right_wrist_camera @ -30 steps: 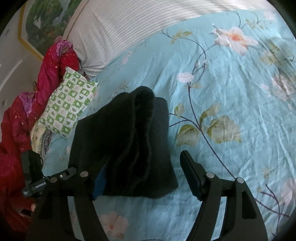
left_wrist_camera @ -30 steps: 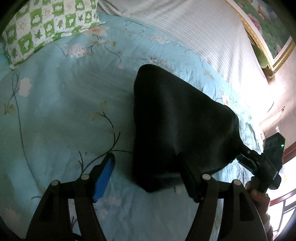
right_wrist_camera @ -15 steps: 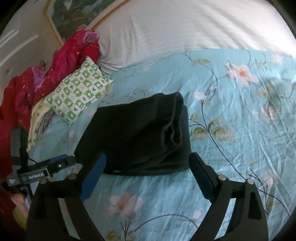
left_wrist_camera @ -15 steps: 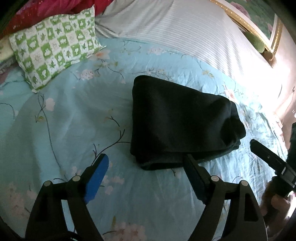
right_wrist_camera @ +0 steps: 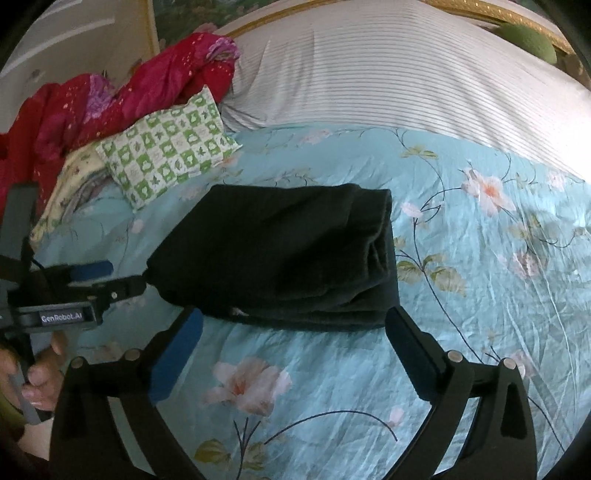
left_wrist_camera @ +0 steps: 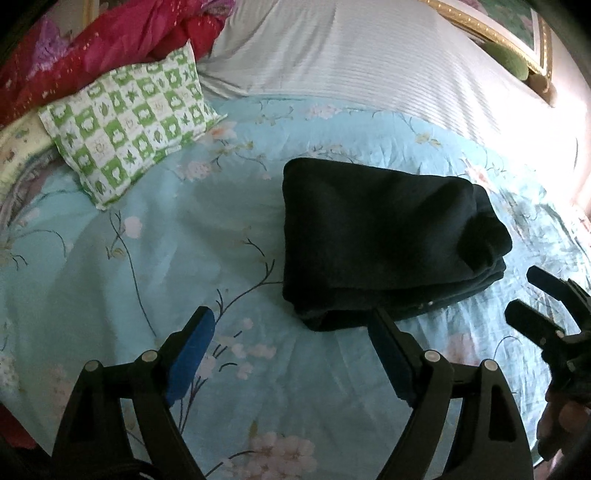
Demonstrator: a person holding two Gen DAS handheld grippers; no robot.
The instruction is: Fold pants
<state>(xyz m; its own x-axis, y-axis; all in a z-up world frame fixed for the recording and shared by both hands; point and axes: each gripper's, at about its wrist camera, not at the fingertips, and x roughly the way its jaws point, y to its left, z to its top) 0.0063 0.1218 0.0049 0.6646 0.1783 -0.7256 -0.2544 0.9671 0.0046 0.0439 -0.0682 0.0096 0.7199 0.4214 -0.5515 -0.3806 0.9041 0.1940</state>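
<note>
I held my left gripper [left_wrist_camera: 291,354] and right gripper [right_wrist_camera: 295,341] spread wide and empty just beside the folded black pants [right_wrist_camera: 280,254], judging the fold finished; only squaring its edges remained.

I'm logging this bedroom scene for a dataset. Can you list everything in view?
pants: one, black, folded, lying on the bedsheet
bedsheet: one, light blue with flowers, covering the bed
checked pillow: one, green and white, behind the pants to the left
striped bedding: one, white, at the head of the bed
red quilt: one, red with purple, bunched behind the checked pillow
framed picture: one, gold frame, on the wall
left gripper: open, near the pants, not touching
right gripper: open, near the pants, not touching
</note>
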